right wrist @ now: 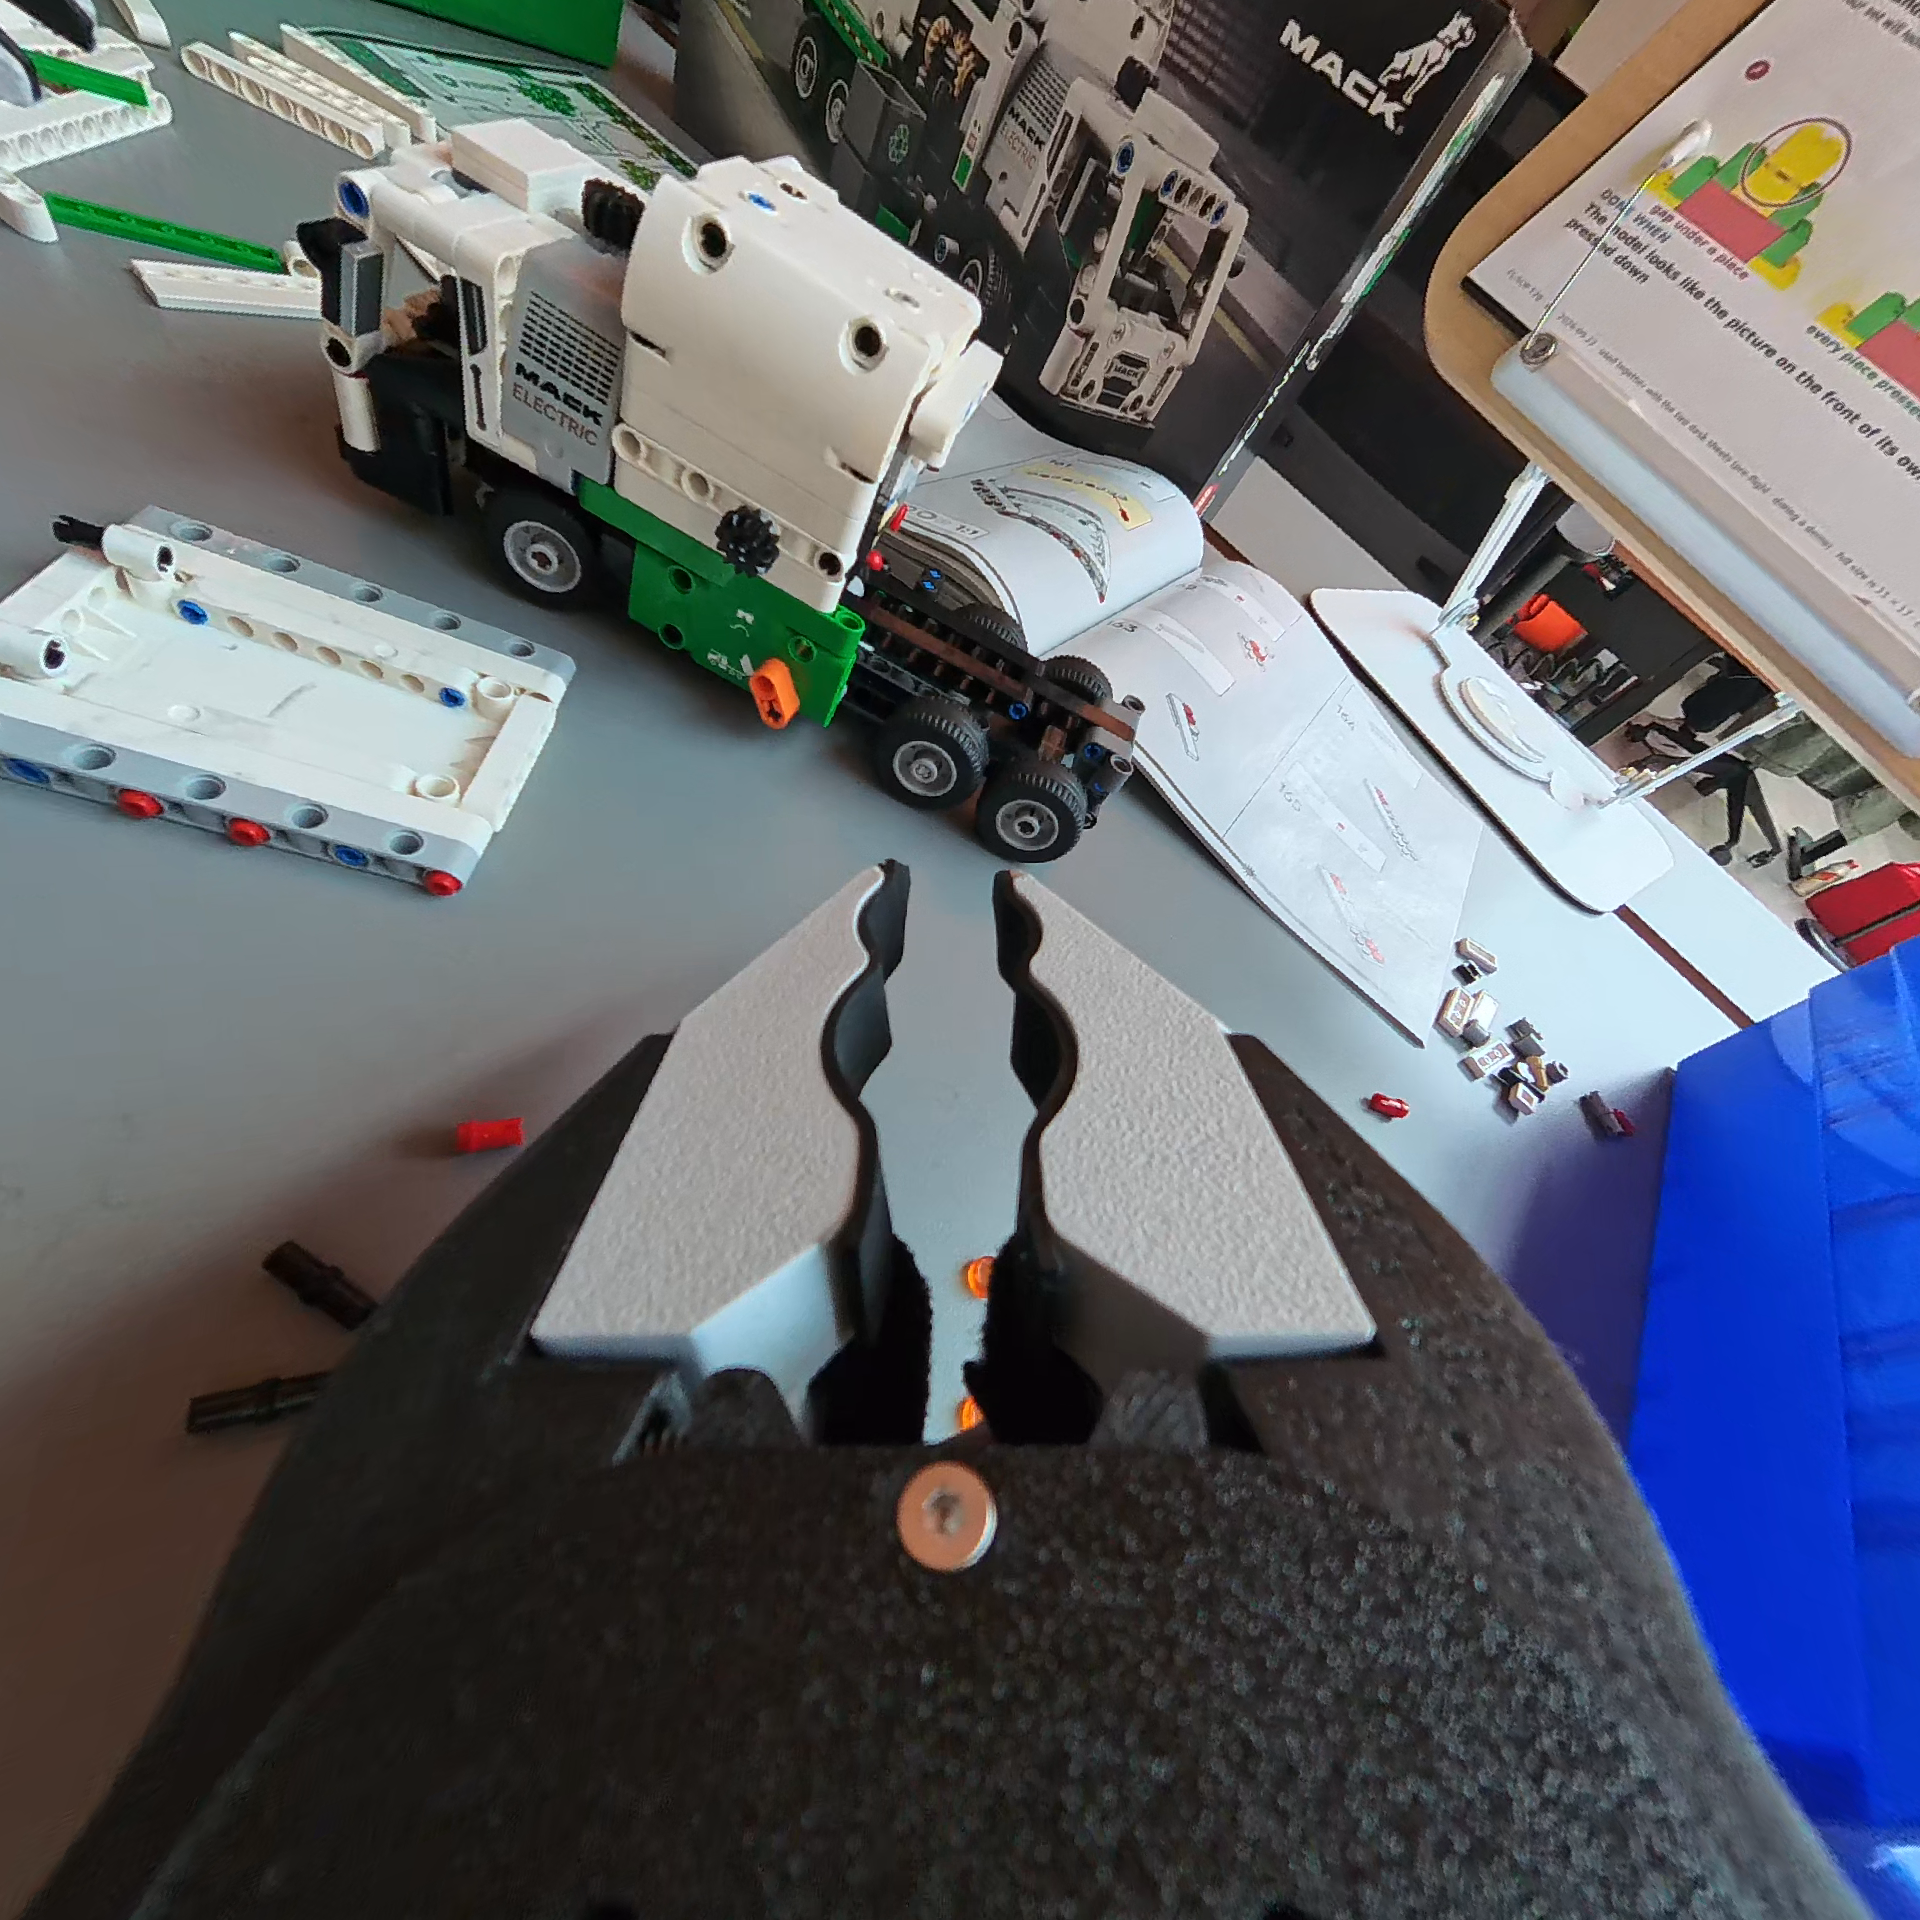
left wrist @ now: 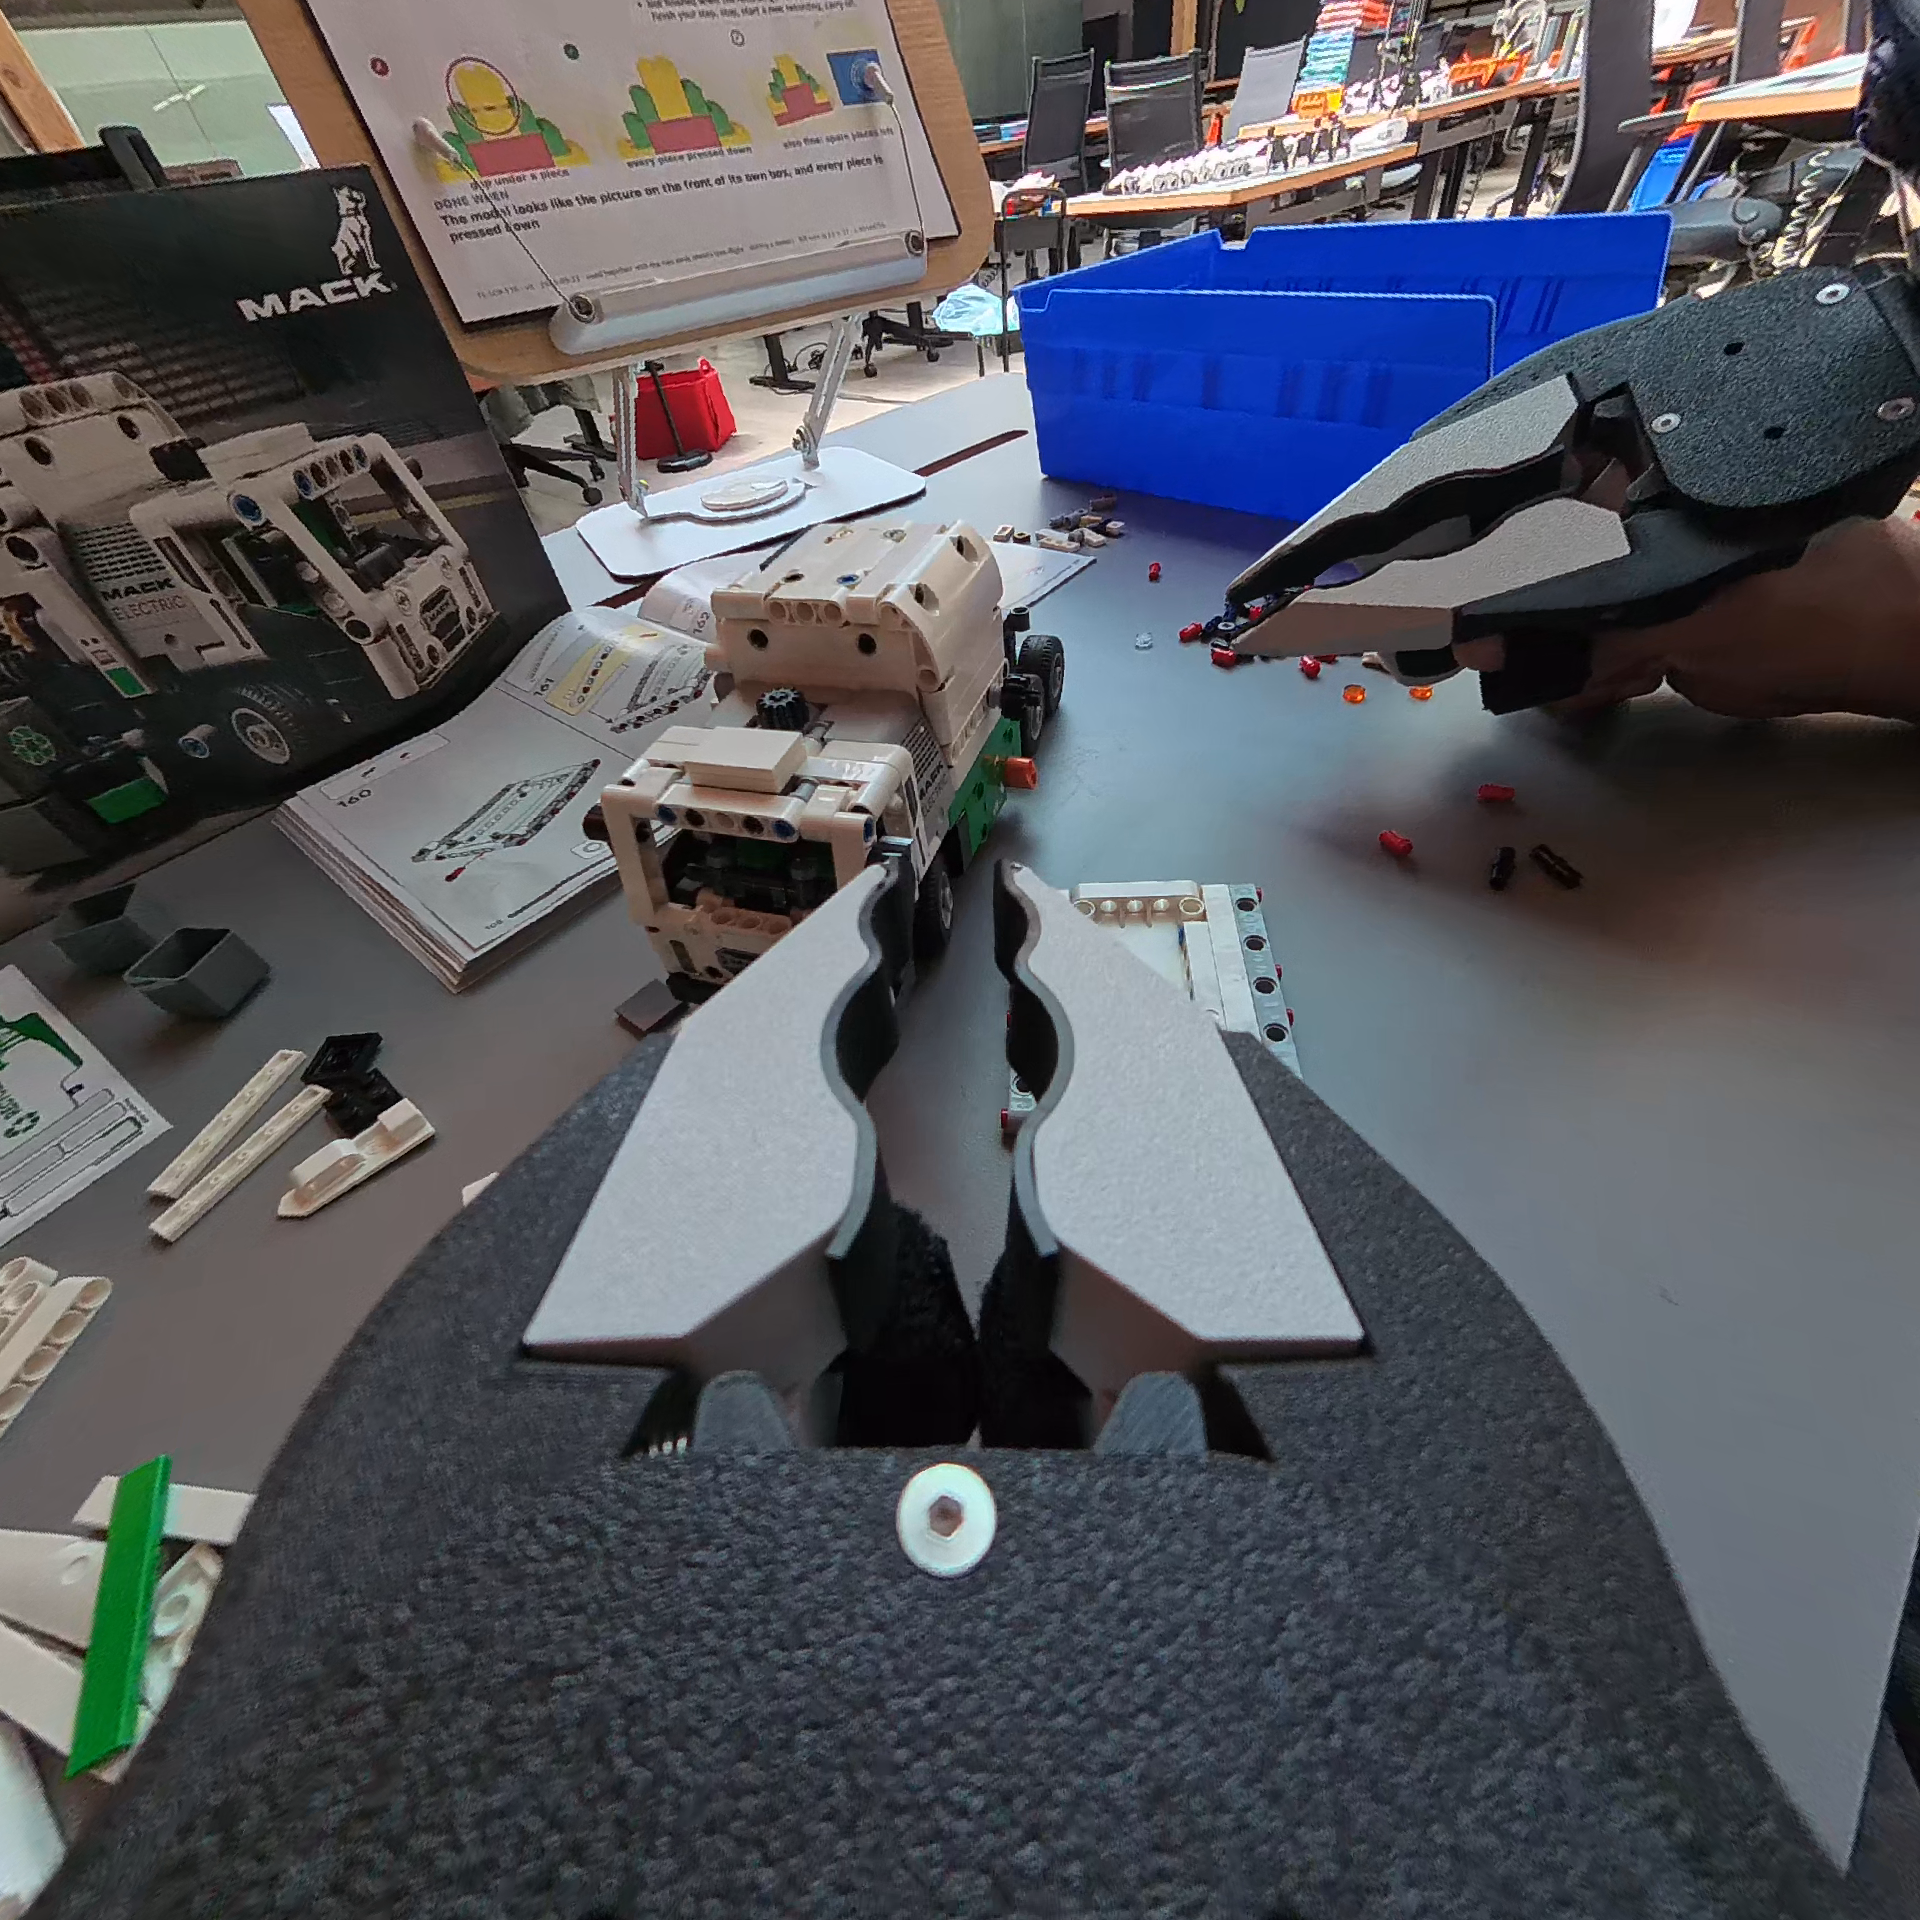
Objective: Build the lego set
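A partly built white and green truck [left wrist: 831,727] stands on the grey table, also in the right wrist view [right wrist: 675,416]. A white and grey panel assembly [left wrist: 1216,956] with red and blue pins lies beside it [right wrist: 260,686]. My left gripper [left wrist: 948,883] is open and empty, its tips just in front of the truck's cab and left of the panel. My right gripper [right wrist: 948,878] is open and empty, low over the table near the truck's rear wheels. In the left wrist view its tips [left wrist: 1234,629] sit among scattered red and blue pins [left wrist: 1205,634].
A blue bin [left wrist: 1299,364] stands at the back right. The set's box [left wrist: 208,520] and open instruction booklet [left wrist: 499,831] lie left of the truck. A sheet on a stand [left wrist: 665,156] stands behind. Loose white beams [left wrist: 239,1122], a green beam [left wrist: 120,1621], red pins [right wrist: 488,1135], black pins [right wrist: 312,1283], orange studs [left wrist: 1354,694] and small tiles [right wrist: 1496,1049] lie about. The gap from one gripper's tips to the other's is roughly 20 cm. From my left tips it is roughly 20 cm to the green beam [left wrist: 120,1621]; from my right, 35 cm.
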Available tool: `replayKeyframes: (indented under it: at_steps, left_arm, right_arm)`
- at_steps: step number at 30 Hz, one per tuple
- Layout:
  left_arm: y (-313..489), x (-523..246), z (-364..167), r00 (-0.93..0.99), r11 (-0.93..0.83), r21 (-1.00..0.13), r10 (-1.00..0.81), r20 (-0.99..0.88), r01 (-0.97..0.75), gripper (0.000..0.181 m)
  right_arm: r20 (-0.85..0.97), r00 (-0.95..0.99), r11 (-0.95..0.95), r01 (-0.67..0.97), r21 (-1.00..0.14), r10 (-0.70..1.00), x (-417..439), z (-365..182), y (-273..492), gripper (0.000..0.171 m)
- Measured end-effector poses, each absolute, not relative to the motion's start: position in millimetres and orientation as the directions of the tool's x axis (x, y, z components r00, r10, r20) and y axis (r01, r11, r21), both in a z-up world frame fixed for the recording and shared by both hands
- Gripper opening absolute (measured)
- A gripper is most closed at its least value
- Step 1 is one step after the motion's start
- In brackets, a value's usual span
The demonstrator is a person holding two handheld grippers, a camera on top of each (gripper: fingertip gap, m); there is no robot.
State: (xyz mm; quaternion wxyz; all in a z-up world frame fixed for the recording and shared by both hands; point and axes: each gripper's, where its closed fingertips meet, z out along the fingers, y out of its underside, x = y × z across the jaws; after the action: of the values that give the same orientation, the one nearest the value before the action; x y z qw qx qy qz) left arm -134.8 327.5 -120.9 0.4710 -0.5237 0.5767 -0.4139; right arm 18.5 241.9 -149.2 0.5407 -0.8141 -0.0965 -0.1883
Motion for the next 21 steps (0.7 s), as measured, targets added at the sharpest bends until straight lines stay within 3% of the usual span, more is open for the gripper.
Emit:
replayKeyframes:
  at_steps: [17, 21]
  left_arm:
    - [329.8, -142.6, -126.9, 0.013, 0.081, -0.963, -0.996, -0.087, -0.258, 0.013]
    - [339.4, -146.1, -124.4, 0.073, 0.02, -0.968, -0.997, -0.04, -0.251, 0.014]
  right_arm:
    - [0.424, 0.905, -0.388, 0.379, -0.84, -0.033, 14.9, -148.8, 241.9, 0.016]
    - [0.263, 0.965, -0.342, 0.248, -0.906, 0.002, 6.5, -123.9, 245.4, 0.018]
